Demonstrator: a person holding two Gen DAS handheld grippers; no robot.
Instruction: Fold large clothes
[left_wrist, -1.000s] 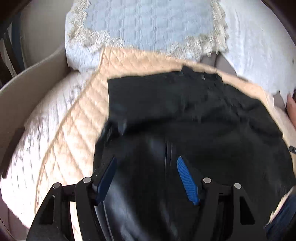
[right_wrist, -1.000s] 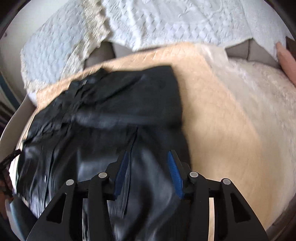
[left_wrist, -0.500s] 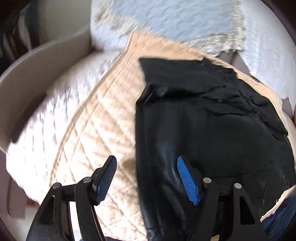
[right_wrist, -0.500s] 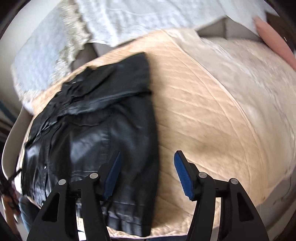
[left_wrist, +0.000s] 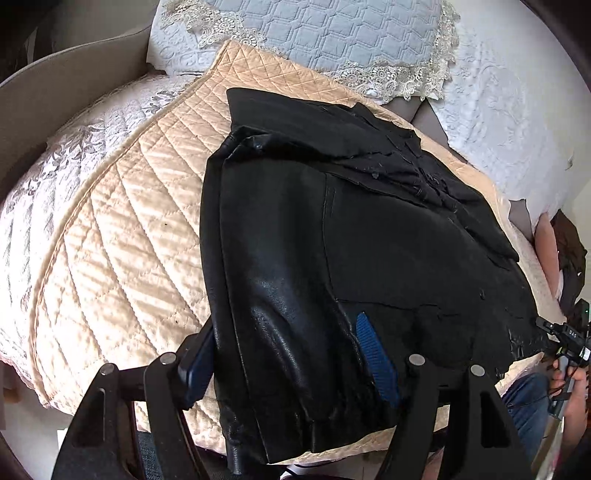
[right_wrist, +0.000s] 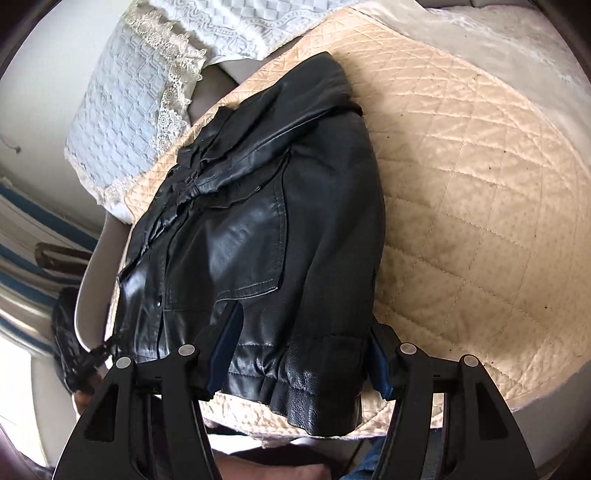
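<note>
A black leather jacket (left_wrist: 369, 236) lies partly folded on a peach quilted cover (left_wrist: 122, 236), its hem at the near edge of that cover. Each handheld tool straddles a hem corner. The left gripper (left_wrist: 284, 358) has its blue pads spread wide apart with a thick fold of leather standing between them; whether the pads press it I cannot tell. The right gripper (right_wrist: 299, 362) has its jaws opening, the ribbed hem corner between them, seemingly not pinched. The risk, as I judge it, is that slick, heavy leather slips out of a shallow bite when lifted, or that only the top layer gets caught, so the fold underneath slumps and skews. The hem also overhangs the cover's near edge, so a tug toward the person could drag the whole jacket off. Beyond the jacket, a pale blue lace-trimmed pillow (left_wrist: 332, 37) rests at the far end of the cover, white embroidered bedding (left_wrist: 517, 122) beside it. A beige curved frame (left_wrist: 74, 74) rises on the cover's left side.
</note>
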